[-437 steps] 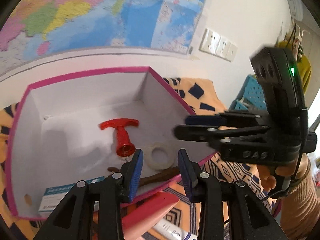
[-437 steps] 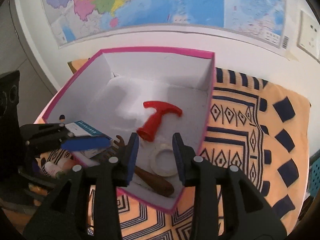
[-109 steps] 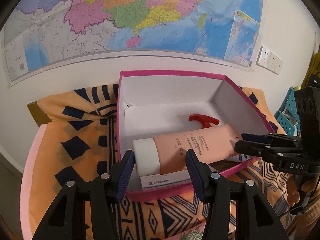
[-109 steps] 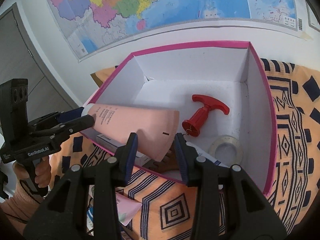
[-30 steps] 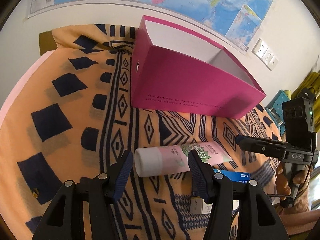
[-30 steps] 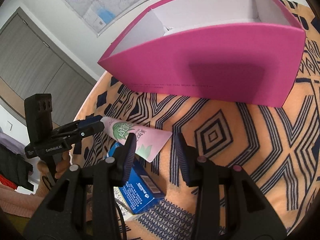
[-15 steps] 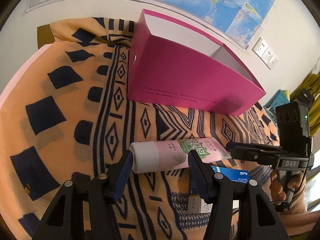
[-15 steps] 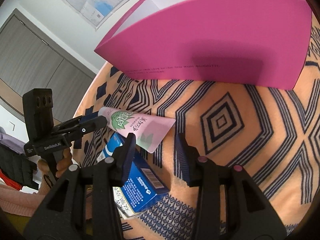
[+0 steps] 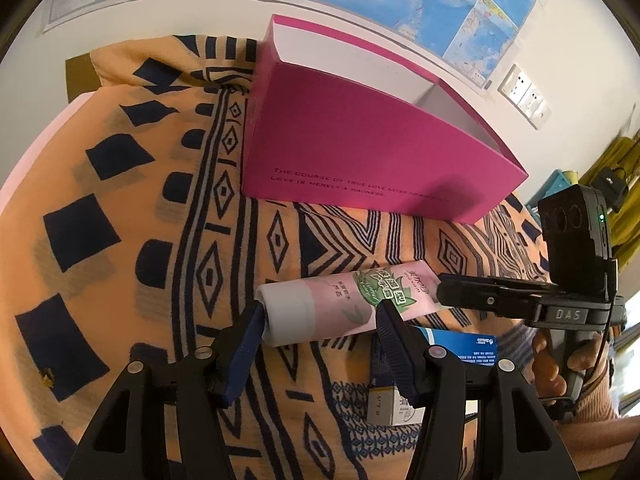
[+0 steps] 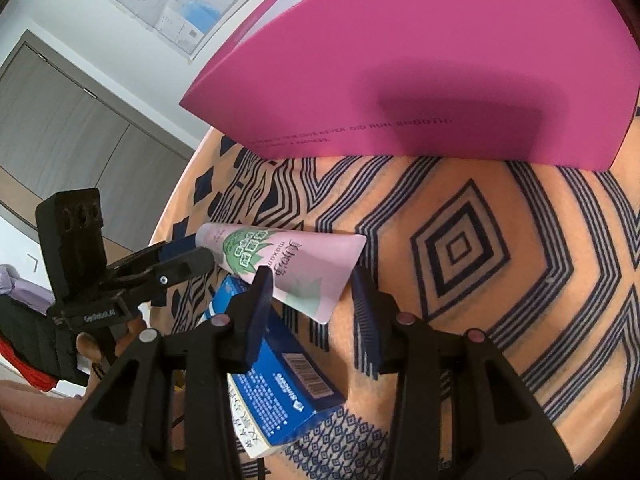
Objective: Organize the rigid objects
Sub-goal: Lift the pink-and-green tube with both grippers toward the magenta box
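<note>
A pink tube point(image 9: 352, 296) with a white cap and a green leaf label hangs slightly tilted just above the patterned cloth, in front of the magenta box point(image 9: 360, 152). My left gripper point(image 9: 320, 316) is shut on its cap end; the right wrist view shows that end hidden between the left gripper's point(image 10: 188, 256) fingers. The tube's point(image 10: 280, 264) flat crimped end lies between the pads of my right gripper point(image 10: 312, 280), whose jaws are closing, with no firm press visible. In the left wrist view the right gripper's point(image 9: 442, 292) tips sit at that end.
A blue carton point(image 10: 288, 368) lies under the tube on a white carton point(image 9: 392, 410), near the cloth's front edge. The magenta box point(image 10: 440, 60) stands open-topped behind, by the wall with the map. A hand point(image 9: 560, 368) holds the right gripper's handle.
The right gripper has moved in toward the tube's flat end, which now sits deeper between its pads. The tube has tilted up a little in the left gripper's hold.
</note>
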